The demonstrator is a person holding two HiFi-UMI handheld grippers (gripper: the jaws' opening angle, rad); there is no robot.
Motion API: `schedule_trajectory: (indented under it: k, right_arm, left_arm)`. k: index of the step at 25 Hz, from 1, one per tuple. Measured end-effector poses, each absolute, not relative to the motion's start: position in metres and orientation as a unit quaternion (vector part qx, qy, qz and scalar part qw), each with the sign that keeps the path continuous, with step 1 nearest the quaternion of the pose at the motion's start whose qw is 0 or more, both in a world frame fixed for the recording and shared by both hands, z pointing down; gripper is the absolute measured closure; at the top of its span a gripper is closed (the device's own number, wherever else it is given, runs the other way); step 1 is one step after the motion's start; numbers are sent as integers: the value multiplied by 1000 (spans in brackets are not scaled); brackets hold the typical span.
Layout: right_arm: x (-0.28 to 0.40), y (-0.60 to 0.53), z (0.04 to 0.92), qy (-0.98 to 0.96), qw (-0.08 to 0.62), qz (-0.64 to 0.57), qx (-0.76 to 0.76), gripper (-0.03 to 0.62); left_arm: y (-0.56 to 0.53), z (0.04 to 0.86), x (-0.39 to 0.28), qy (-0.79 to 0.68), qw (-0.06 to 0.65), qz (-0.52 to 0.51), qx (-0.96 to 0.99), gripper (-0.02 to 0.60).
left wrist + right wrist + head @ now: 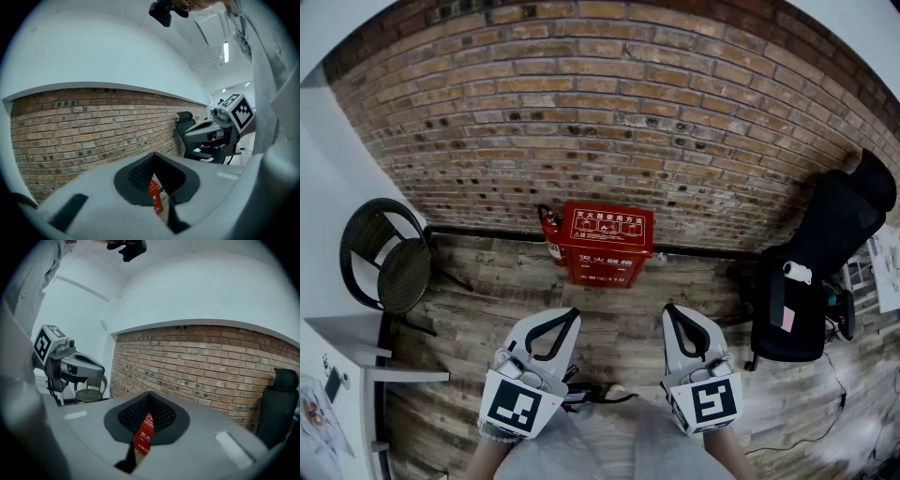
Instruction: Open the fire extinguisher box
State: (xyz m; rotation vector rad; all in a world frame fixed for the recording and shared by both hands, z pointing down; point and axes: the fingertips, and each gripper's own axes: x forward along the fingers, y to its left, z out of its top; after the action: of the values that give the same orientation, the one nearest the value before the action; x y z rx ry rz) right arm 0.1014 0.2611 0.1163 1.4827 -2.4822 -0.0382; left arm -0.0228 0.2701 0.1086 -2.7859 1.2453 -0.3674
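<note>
The red fire extinguisher box (pixel 607 244) stands shut on the wooden floor against the brick wall, with white lettering on its lid and front. A red extinguisher (pixel 550 234) stands at its left side. My left gripper (pixel 572 314) and right gripper (pixel 671 310) hover side by side, well short of the box, both pointing at it. Both are shut with nothing between the jaws. In the left gripper view a sliver of the box (pixel 156 197) shows below the meeting jaw tips (pixel 153 157). The right gripper view shows the box (pixel 144 432) the same way below its tips (pixel 149 394).
A black wire chair (pixel 389 262) stands at the left by the white wall. A black office chair (pixel 816 262) stands at the right, with a cable (pixel 825 394) on the floor near it. White furniture (pixel 356 361) sits at the lower left.
</note>
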Motion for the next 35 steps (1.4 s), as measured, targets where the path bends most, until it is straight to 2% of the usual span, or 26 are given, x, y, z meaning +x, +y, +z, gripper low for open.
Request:
schedule_trajectory:
  k: [20, 29, 35]
  right_arm:
    - [99, 270, 121, -830, 136, 2, 540, 586]
    - [74, 280, 114, -829, 125, -5, 545, 586]
    - [61, 295, 122, -824, 153, -26, 546, 586]
  left_arm:
    - [277, 110, -33, 391, 31, -112, -913, 581]
    - [290, 110, -43, 373, 47, -114, -920, 581]
    - [300, 113, -51, 362, 57, -115, -923, 581]
